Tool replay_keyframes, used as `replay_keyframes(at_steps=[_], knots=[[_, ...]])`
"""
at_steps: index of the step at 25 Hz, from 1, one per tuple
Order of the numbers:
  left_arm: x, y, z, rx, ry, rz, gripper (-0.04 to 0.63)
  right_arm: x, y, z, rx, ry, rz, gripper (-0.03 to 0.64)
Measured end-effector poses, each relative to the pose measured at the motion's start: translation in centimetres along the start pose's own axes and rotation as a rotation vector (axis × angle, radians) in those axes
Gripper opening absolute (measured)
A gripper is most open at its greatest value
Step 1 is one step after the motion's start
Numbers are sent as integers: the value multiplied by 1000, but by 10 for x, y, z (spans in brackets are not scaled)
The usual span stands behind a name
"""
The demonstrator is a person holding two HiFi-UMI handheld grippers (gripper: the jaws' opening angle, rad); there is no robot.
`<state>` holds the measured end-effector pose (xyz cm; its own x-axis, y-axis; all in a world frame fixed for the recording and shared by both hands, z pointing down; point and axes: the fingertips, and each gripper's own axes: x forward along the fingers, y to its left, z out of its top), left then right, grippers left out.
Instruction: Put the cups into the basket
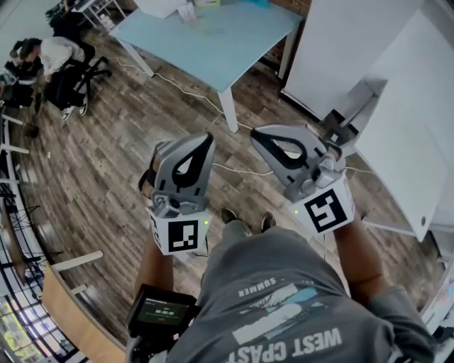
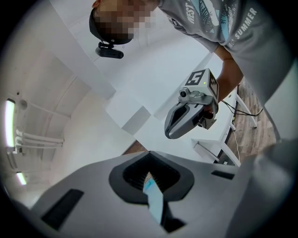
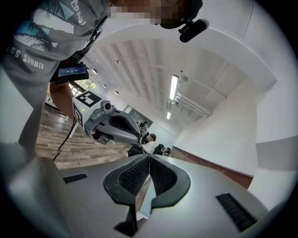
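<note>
We hold the left gripper (image 2: 148, 157) and the right gripper (image 3: 149, 159) side by side above the wood floor (image 1: 120, 145), each claw pressed together on nothing, with cups and basket out of view.

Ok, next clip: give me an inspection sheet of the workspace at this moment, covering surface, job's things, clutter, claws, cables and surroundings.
Surface: light-blue table stands ahead on the wood floor, beyond both claws.
Job's things: nothing seen in any view.
Clutter: pale items at the table's far edge, too small to name.
Grippers: left claw shut, empty; right claw shut, empty; both held in the air, touching nothing.
Cables: white cable lies on the floor by the table leg.
Surroundings: seated person at far left; white panels at right.
</note>
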<state>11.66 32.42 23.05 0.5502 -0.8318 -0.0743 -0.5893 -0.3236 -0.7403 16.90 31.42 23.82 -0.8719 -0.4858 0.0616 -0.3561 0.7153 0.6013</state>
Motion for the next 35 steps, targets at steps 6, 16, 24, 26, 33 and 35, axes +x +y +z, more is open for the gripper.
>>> replay_keyframes(at_steps=[6,16,24,26,33,35], knots=[[-4,30,-31,-20,-43,-6,0,39,2,2,-16,49,-21,14],[-21,77,-60,-59,-112,22,0,88,10,22,-71,121,-16,14],[-18,85,-89,-85,-95,28,0,116,10,13,-67,137,12,14],[-16,88,-95,-83,-85,28,0,124,8,11,-64,133,22,14],[4,99,-115,-72,-41,26,0,150,-11,-5,-38,97,40,14],[13,102,-122,-67,-23,27,0,156,-18,-12,-31,84,51,14]])
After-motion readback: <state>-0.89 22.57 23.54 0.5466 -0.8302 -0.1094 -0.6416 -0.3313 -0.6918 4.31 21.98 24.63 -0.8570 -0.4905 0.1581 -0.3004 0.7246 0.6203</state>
